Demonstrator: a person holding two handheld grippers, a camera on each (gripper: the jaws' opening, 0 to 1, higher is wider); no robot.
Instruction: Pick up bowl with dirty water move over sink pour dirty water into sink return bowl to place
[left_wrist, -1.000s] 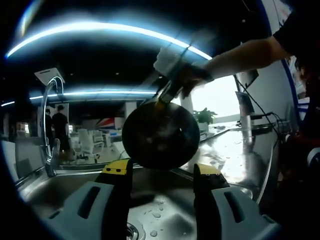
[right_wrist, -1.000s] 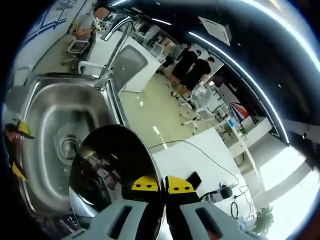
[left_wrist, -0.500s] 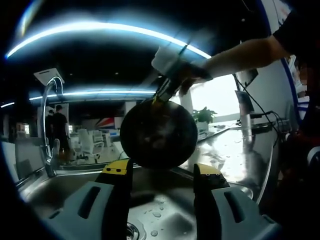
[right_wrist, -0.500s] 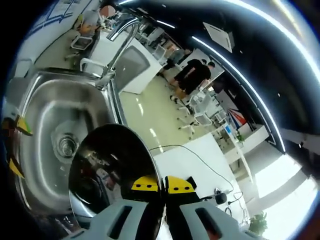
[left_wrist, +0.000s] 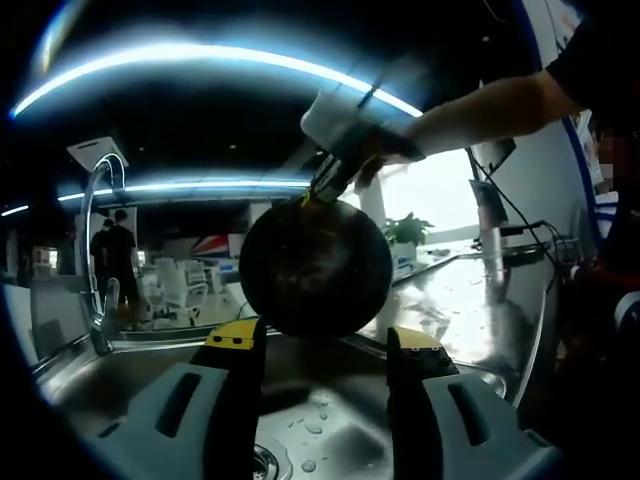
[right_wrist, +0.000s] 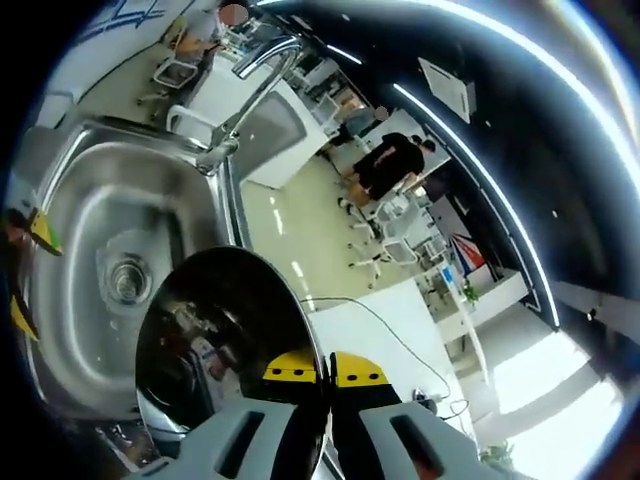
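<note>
A shiny steel bowl (left_wrist: 315, 268) hangs on edge over the sink basin (left_wrist: 150, 370), its dark underside facing the left gripper view. My right gripper (left_wrist: 318, 190), held by a person's hand, grips its upper rim. In the right gripper view the jaws (right_wrist: 325, 368) are shut on the rim, and the bowl's (right_wrist: 215, 340) glossy inside faces down toward the sink (right_wrist: 90, 210) and its drain (right_wrist: 127, 283). My left gripper (left_wrist: 325, 340) stands open just below the bowl, holding nothing; its yellow tips (right_wrist: 28, 275) show at the sink's edge.
A tall curved faucet (left_wrist: 97, 200) (right_wrist: 250, 90) rises at the sink's far side. Water drops lie near the drain (left_wrist: 262, 462). The wet steel counter (left_wrist: 470, 300) stretches right of the basin. People (right_wrist: 385, 160) stand far off in the room.
The bowl has shifted slightly left with the right gripper, and the right gripper view has rolled a little over the sink. My left gripper has stayed put.
</note>
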